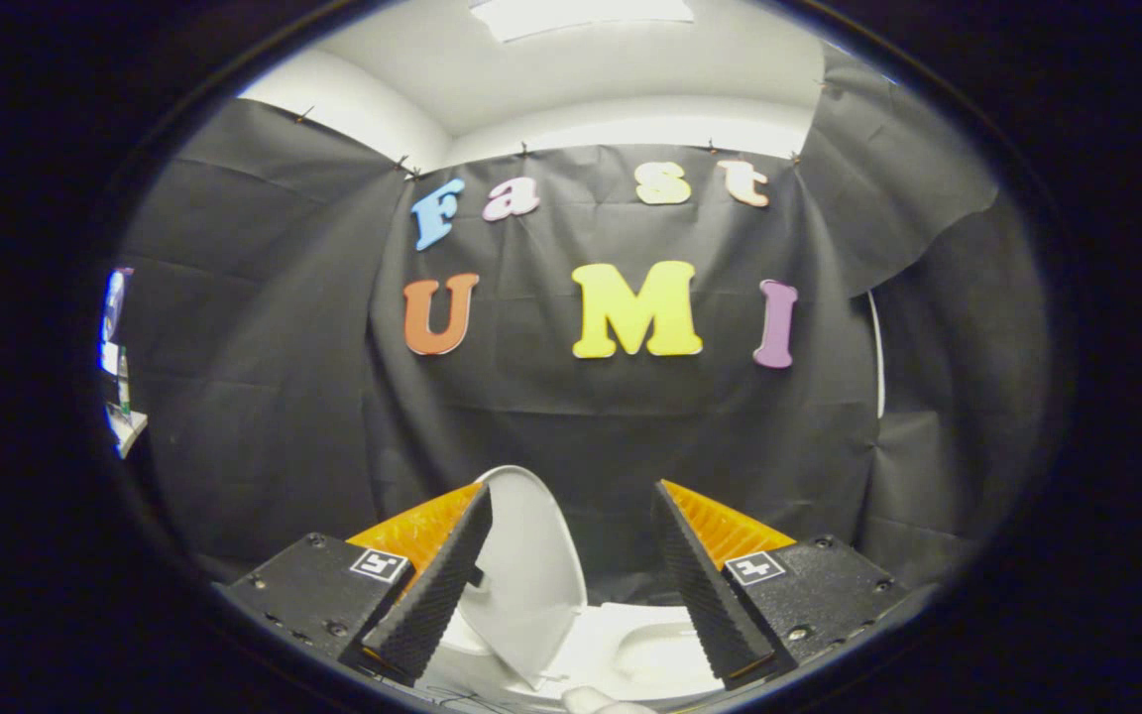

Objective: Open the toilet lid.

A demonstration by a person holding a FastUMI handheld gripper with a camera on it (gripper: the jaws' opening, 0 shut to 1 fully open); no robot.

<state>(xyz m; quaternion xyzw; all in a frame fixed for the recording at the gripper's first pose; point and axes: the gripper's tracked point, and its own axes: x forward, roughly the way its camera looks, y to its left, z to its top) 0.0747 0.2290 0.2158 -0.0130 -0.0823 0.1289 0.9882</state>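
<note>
The white toilet lid [521, 565] stands raised, nearly upright and slightly turned, between my two fingers and closer to the left one. Below and to the right of it lies the white toilet seat and bowl rim [645, 645]. My gripper [571, 491] is open, its fingers wide apart, with the left finger [442, 585] just beside the lid's edge and the right finger [705, 585] well away from it. Neither finger presses on the lid. The lower part of the toilet is hidden under the fingers.
Black cloth walls [264, 397] close the booth behind and on both sides of the toilet. A white ceiling [571, 69] with a light panel is overhead. A narrow gap in the cloth on the far left [117, 367] lets bright things outside show through.
</note>
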